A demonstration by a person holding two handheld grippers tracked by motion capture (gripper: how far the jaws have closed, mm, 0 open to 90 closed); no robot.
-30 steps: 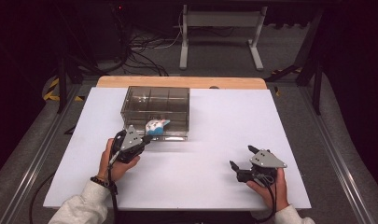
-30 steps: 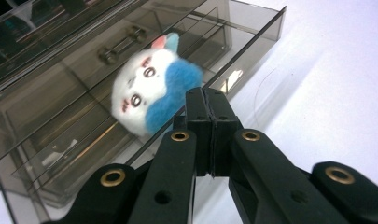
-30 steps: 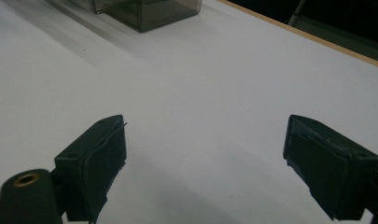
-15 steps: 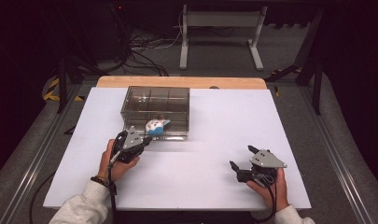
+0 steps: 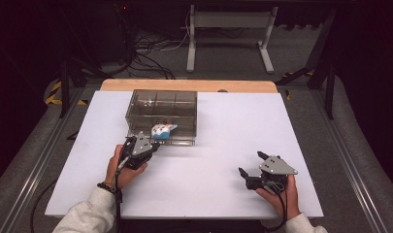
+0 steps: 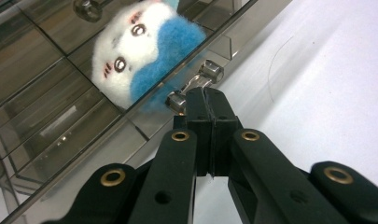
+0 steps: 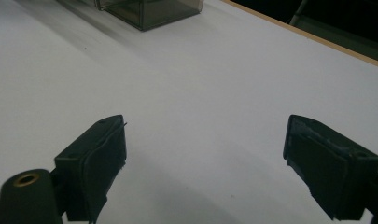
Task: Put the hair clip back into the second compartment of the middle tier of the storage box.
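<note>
A smoky clear box (image 5: 162, 104) with several compartments stands at the table's far left-centre. A white and blue plush toy (image 5: 162, 131) lies in its pulled-out front drawer. The plush toy (image 6: 140, 51) shows its face through the clear wall. My left gripper (image 5: 154, 145) sits at the drawer's front. In the left gripper view, my left gripper (image 6: 206, 100) is shut on the drawer's thin metal handle (image 6: 196, 83). My right gripper (image 5: 250, 162) rests at the near right, held by a hand. In its own view, my right gripper (image 7: 205, 135) is open over bare white tabletop.
The white table (image 5: 233, 126) has a wooden strip (image 5: 184, 86) along its far edge. Metal rails run down both sides of the table. Cables and a stand's legs lie on the floor behind it. A corner of the box (image 7: 149, 11) stands far ahead of the right gripper.
The left gripper stays shut at the drawer handle with only a slight shift. The right gripper has not moved.
</note>
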